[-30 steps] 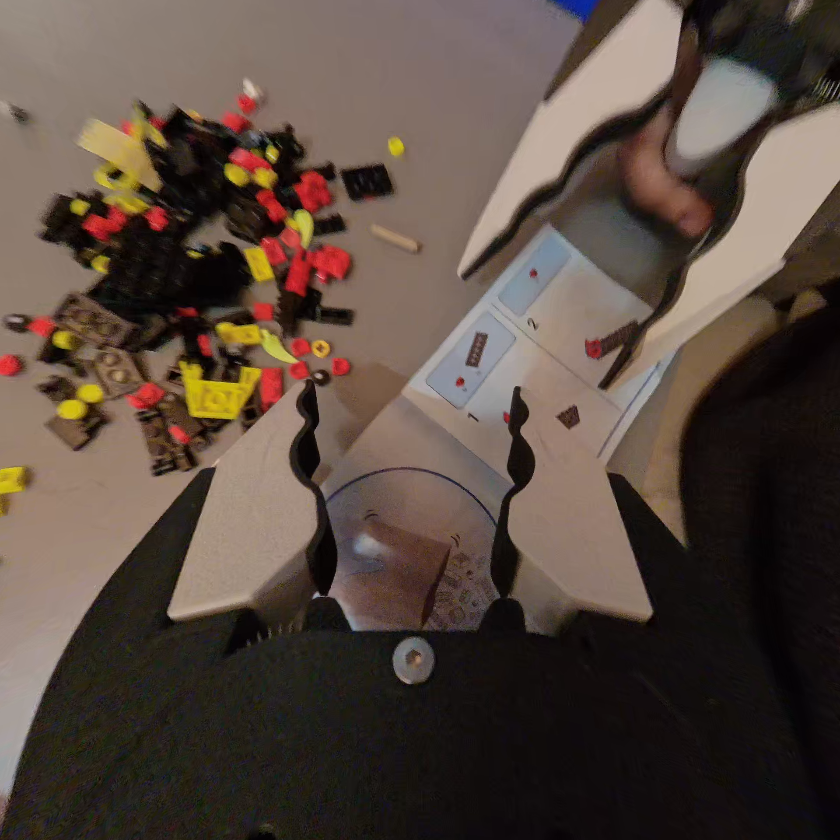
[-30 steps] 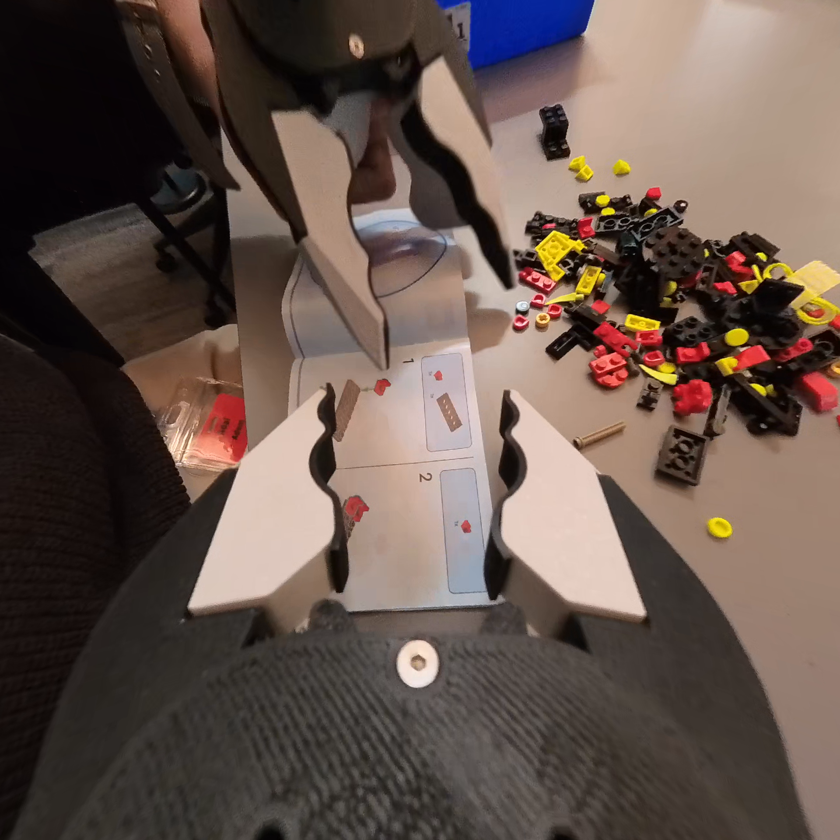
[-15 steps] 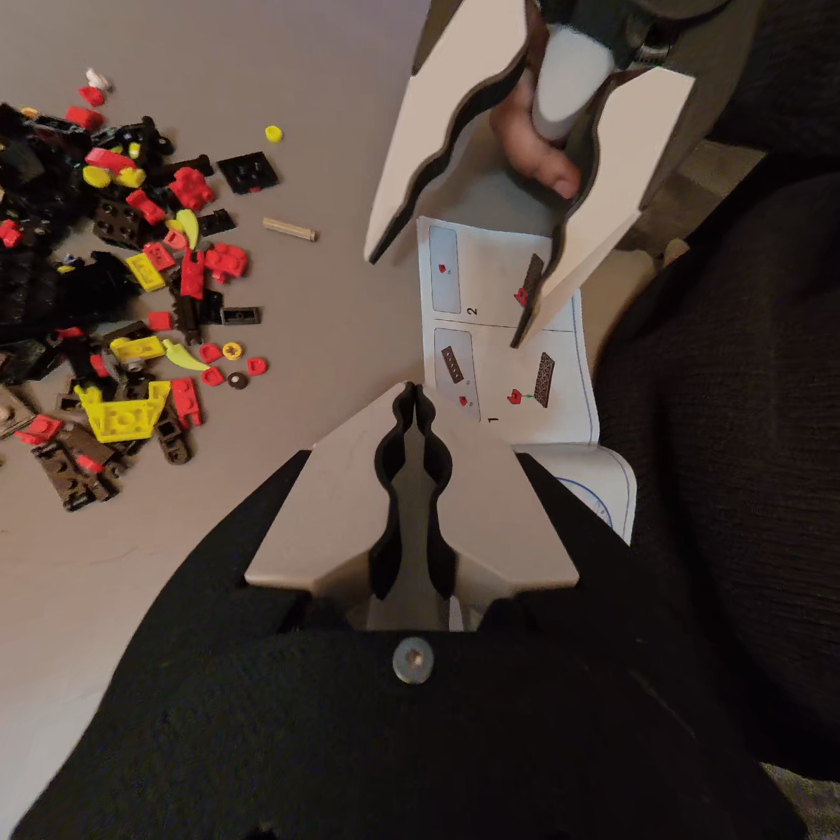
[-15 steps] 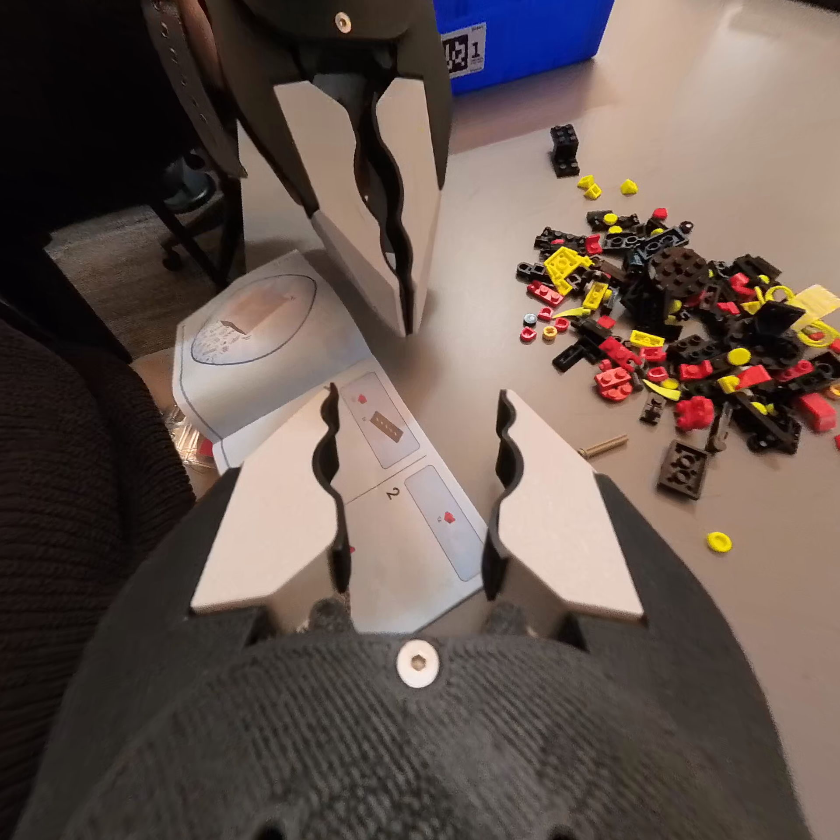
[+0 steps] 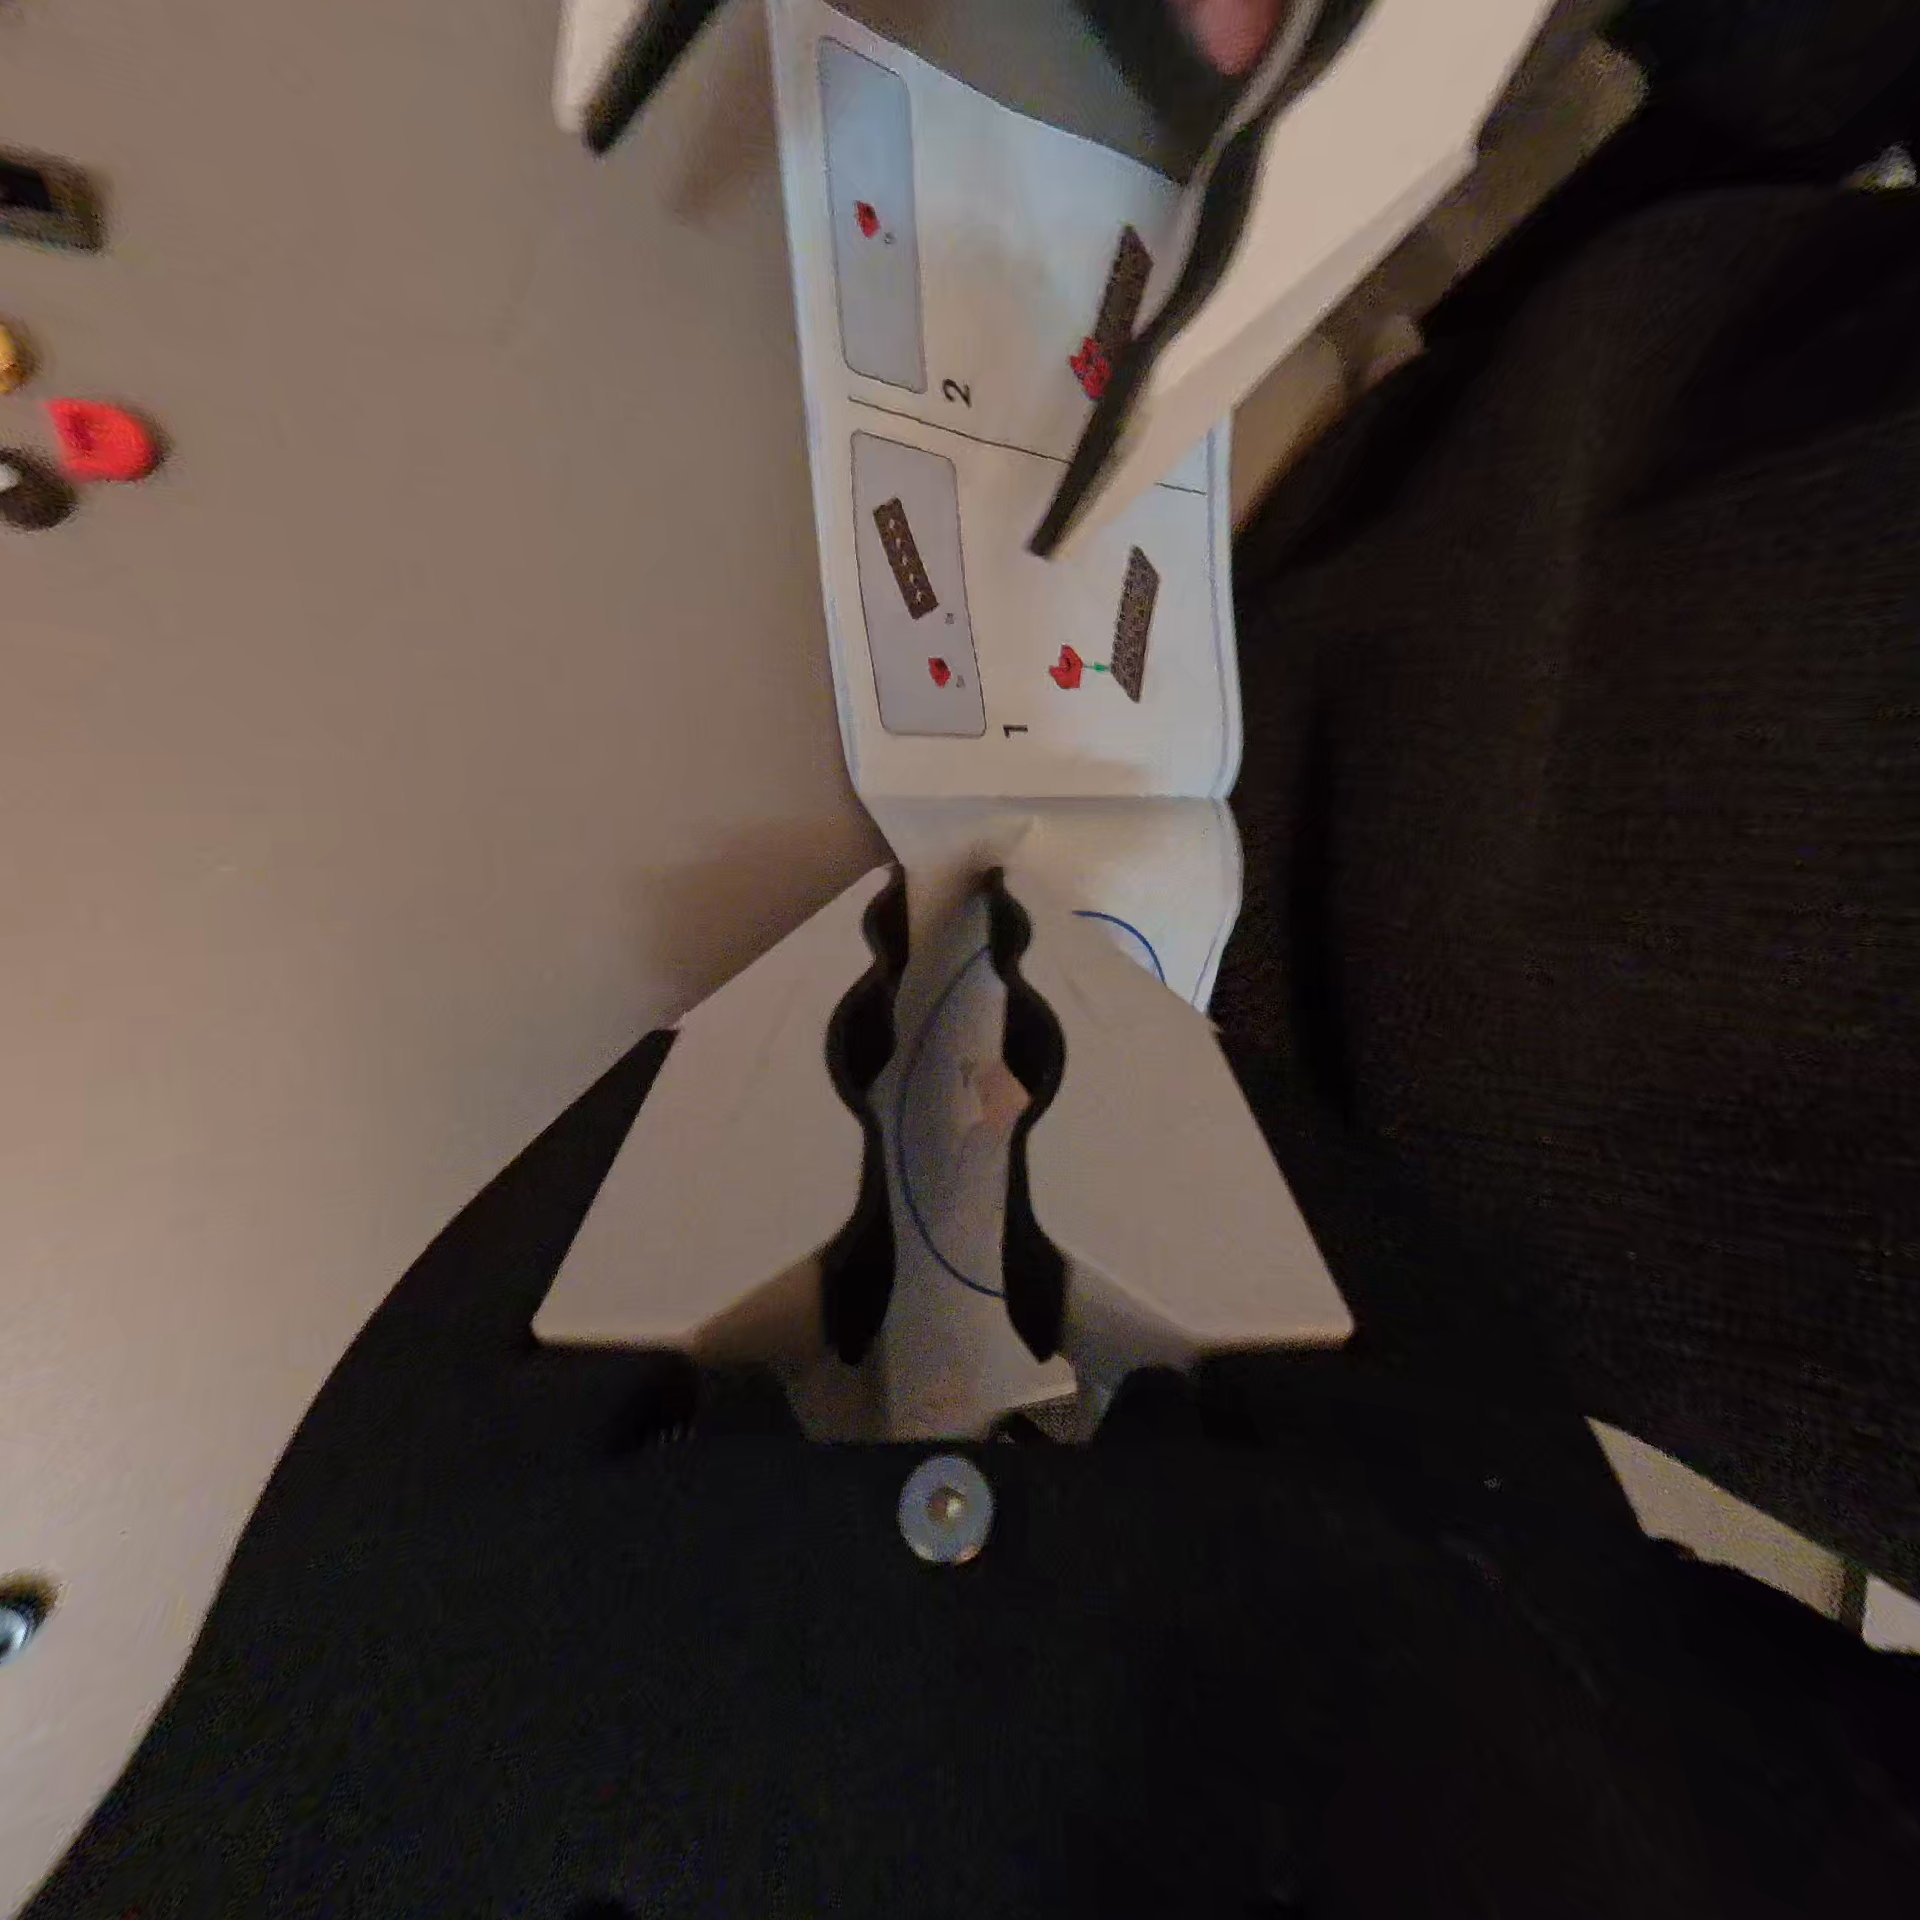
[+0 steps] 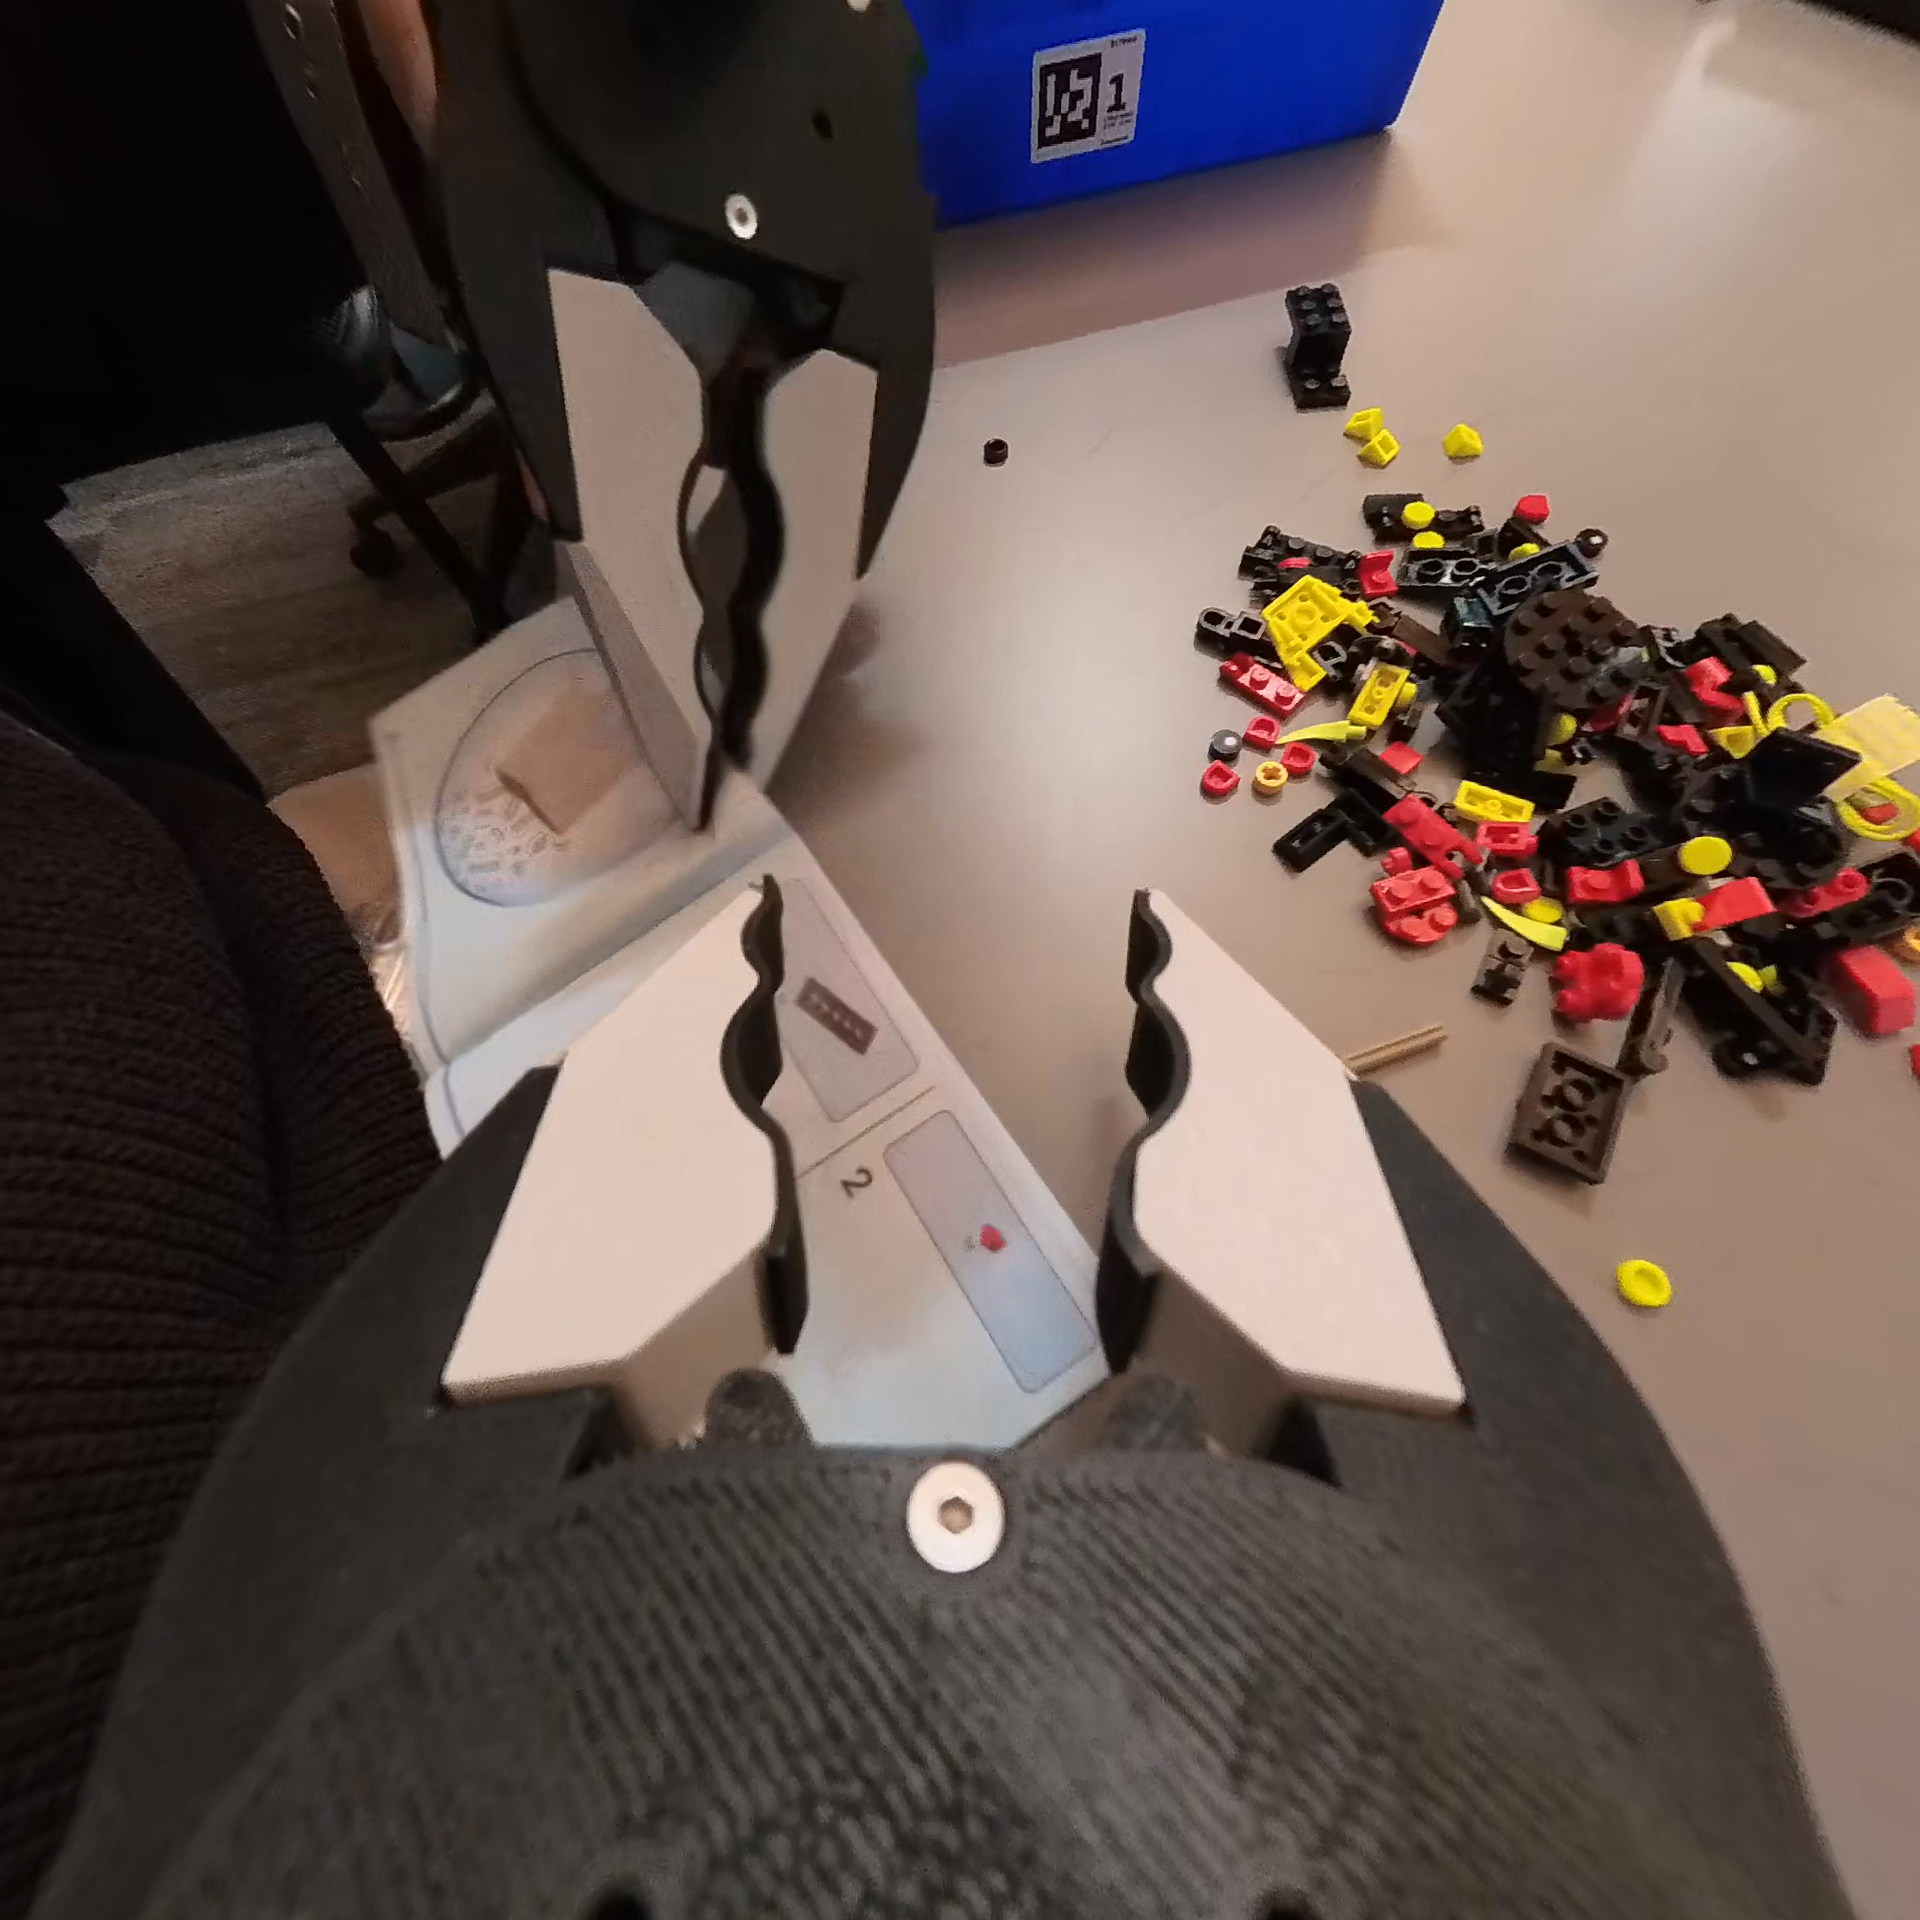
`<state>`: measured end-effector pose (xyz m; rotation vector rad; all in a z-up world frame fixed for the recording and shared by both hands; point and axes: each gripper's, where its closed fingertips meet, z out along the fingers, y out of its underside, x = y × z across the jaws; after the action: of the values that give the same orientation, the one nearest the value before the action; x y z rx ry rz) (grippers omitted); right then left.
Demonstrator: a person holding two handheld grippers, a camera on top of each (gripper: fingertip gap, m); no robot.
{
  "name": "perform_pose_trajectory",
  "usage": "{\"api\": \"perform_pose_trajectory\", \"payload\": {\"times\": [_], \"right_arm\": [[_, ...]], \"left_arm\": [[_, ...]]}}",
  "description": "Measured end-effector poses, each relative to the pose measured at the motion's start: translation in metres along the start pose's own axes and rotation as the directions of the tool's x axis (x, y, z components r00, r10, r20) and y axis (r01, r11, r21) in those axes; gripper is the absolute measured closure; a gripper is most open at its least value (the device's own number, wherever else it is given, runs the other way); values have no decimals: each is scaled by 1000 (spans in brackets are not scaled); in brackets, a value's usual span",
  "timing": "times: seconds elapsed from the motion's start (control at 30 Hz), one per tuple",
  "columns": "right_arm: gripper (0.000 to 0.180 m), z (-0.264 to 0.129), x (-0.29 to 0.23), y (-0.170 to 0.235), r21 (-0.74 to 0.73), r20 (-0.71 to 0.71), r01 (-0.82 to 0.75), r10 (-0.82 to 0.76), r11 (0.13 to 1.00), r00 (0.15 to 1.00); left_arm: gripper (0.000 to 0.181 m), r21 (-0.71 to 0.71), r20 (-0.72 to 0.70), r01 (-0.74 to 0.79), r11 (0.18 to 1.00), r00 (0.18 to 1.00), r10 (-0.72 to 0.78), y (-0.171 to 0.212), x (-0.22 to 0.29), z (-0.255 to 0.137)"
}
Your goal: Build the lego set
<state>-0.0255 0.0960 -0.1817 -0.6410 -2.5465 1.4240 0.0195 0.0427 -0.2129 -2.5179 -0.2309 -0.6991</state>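
Observation:
The white instruction booklet (image 5: pixel 1039 665) lies open at the table's near edge, and also shows in the right wrist view (image 6: pixel 914 1195). My left gripper (image 5: pixel 943 883) is shut on the booklet's creased page near the fold, and the paper bunches between its tips. It also shows in the right wrist view (image 6: pixel 717 800), tips down on the booklet. My right gripper (image 6: pixel 956 894) is open and empty, hovering over the page with the step pictures. It also shows at the top of the left wrist view (image 5: pixel 1195 343). A pile of loose black, red and yellow lego pieces (image 6: pixel 1558 748) lies to the right.
A blue bin (image 6: pixel 1195 94) stands at the back. A small black brick stack (image 6: pixel 1317 343), a black stud (image 6: pixel 995 451), a tan pin (image 6: pixel 1397 1044) and a yellow round piece (image 6: pixel 1644 1281) lie loose. A person's dark knit clothing (image 6: pixel 156 987) is at the table edge. To reach the tan pin (image 6: pixel 1397 1044) in a straight line is about 7 cm for my right fingers, about 15 cm for my left.
My left gripper went from open to shut and came down onto the booklet, pinching its page. The booklet has turned on the table. My right gripper stayed open.

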Motion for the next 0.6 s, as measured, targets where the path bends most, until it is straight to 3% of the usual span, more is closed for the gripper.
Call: {"api": "perform_pose_trajectory", "payload": {"times": [0.03, 0.23, 0.4, 0.6], "right_arm": [[113, 0, 0, -1, 3, 3, -2, 2, 1000, 1000], [107, -4, -13, -11, 50, 100, -30, 25, 998, 995], [109, -10, -30, -10, 5, 249, -96, 92, 995, 964], [109, -16, -49, -21, 10, 366, -59, 52, 998, 929]], "left_arm": [[181, 10, -37, -26, 1000, 999, 26, -2, 6, 0], [181, 204, -110, -145, 968, 979, 170, -37, 35, -19], [181, 196, -52, -318, 928, 941, 334, -43, 52, -19], [181, 227, -38, -395, 890, 910, 414, -50, 64, -24]]}}
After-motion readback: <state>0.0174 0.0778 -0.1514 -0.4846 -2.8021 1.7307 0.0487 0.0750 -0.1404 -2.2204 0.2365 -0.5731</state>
